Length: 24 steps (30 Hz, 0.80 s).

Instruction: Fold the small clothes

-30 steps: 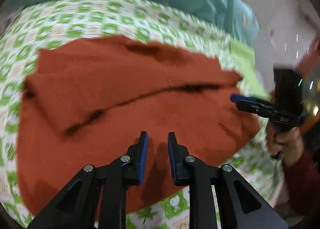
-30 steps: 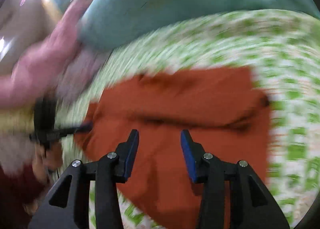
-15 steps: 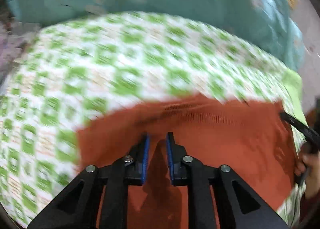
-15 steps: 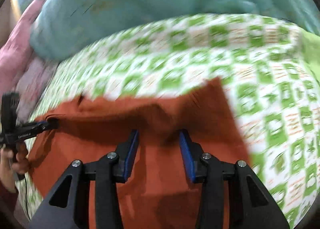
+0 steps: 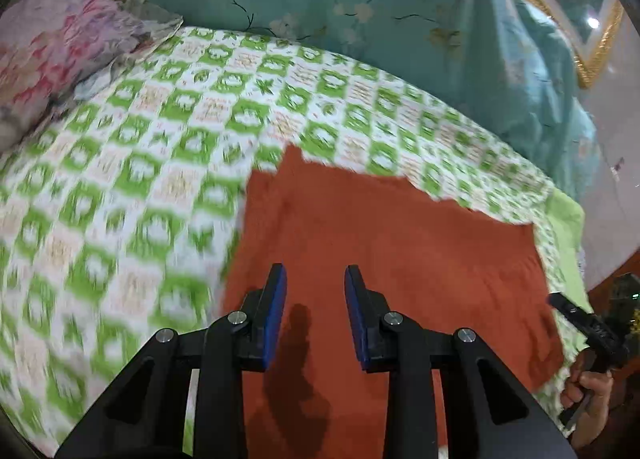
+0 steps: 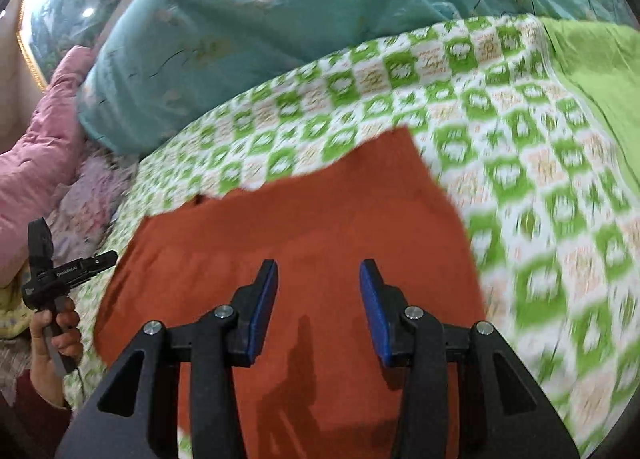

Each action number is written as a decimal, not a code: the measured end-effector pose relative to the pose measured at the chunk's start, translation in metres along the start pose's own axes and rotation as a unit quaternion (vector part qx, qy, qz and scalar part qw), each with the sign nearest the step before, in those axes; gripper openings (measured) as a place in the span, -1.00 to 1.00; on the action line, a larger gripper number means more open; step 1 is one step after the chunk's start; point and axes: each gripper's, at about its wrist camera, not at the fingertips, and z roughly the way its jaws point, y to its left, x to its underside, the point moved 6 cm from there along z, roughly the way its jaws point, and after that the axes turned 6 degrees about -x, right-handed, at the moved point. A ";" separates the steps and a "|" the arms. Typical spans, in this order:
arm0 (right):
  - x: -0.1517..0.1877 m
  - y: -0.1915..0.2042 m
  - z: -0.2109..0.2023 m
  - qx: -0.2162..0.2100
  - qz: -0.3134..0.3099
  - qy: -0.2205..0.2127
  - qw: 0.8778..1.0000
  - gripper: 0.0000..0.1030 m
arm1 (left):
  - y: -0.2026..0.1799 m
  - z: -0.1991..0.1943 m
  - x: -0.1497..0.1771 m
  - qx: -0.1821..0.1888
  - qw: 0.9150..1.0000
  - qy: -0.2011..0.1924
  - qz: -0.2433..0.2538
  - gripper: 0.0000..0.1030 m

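A rust-orange knitted garment point(image 5: 384, 243) lies flat and folded on a green-and-white patterned bedspread point(image 5: 120, 187). My left gripper point(image 5: 314, 279) hovers above its near left part, its jaws opening with nothing between the blue pads. The right wrist view shows the same garment point(image 6: 304, 227) under my right gripper point(image 6: 318, 273), which stands open and empty above the cloth. Each gripper also appears in the other's view, held in a hand: the right gripper point(image 5: 576, 317) at the garment's right edge, the left gripper point(image 6: 100, 259) at its left edge.
A teal flowered quilt point(image 5: 360, 11) is heaped along the far side of the bed. A pink floral pillow point(image 5: 52, 51) lies at the far left, and a pink padded cover point(image 6: 36, 147) beside it. A plain green sheet edge point(image 6: 600, 71) runs along the right.
The garment, earlier spread with sleeves and folds showing, now lies as a smaller smooth rectangle. Both grippers have drawn back from its far edge; the left jaws stand wider apart.
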 end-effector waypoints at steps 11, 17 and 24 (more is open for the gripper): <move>0.080 0.028 -0.028 -0.026 0.033 0.016 0.999 -0.14 | -0.023 -0.040 0.099 0.059 0.997 0.034 -0.035 -0.06; 0.101 0.038 -0.039 -0.040 0.049 0.011 0.998 -0.06 | -0.020 -0.045 0.136 0.072 0.994 0.054 -0.061 0.05; 0.116 0.054 -0.045 -0.056 0.048 0.013 0.997 -0.05 | -0.012 -0.046 0.162 0.076 0.991 0.070 -0.086 0.06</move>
